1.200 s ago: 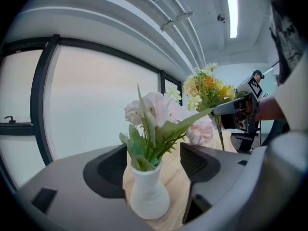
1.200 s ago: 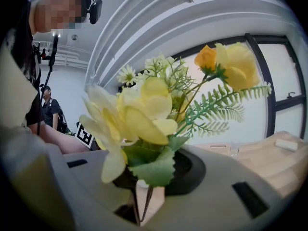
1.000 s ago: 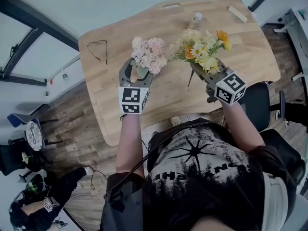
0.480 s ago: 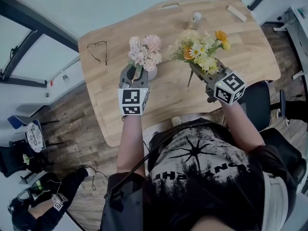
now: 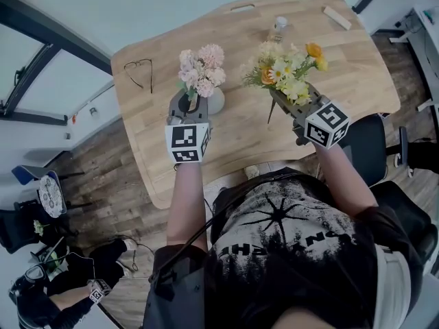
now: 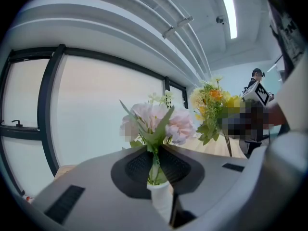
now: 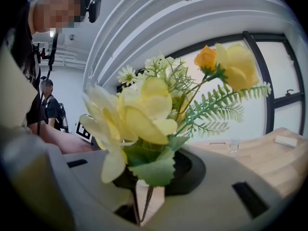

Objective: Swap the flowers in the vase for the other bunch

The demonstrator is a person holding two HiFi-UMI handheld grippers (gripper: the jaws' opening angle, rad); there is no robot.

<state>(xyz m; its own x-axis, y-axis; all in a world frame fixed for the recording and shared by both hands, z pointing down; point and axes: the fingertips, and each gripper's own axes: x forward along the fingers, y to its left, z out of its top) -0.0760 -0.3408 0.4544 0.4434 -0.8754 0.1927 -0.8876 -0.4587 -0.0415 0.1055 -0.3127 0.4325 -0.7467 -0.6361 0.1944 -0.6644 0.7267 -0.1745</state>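
Observation:
A bunch of pink flowers (image 5: pixel 201 69) stands in a small white vase (image 5: pixel 216 102) on the wooden table (image 5: pixel 240 139). My left gripper (image 5: pixel 188 106) is at the stems just above the vase's mouth. In the left gripper view its jaws are closing, and the dark pads (image 6: pixel 137 166) press on the green stems of the pink flowers (image 6: pixel 156 124) over the vase (image 6: pixel 161 198). My right gripper (image 5: pixel 288 101) is shut on the stems of the yellow and orange bunch (image 5: pixel 285 70), held upright above the table to the right. The yellow bunch (image 7: pixel 144 114) fills the right gripper view.
A pair of glasses (image 5: pixel 140 70) lies at the table's far left. A small clear bottle (image 5: pixel 280 26) and a wooden block (image 5: pixel 338 19) sit near the far edge. A dark chair (image 5: pixel 363 146) stands at the right, and a person crouches on the floor at lower left.
My left gripper's jaws have closed from wide open onto the pink stems. The pink bunch has shifted a little up and left in the head view. The right gripper has kept still.

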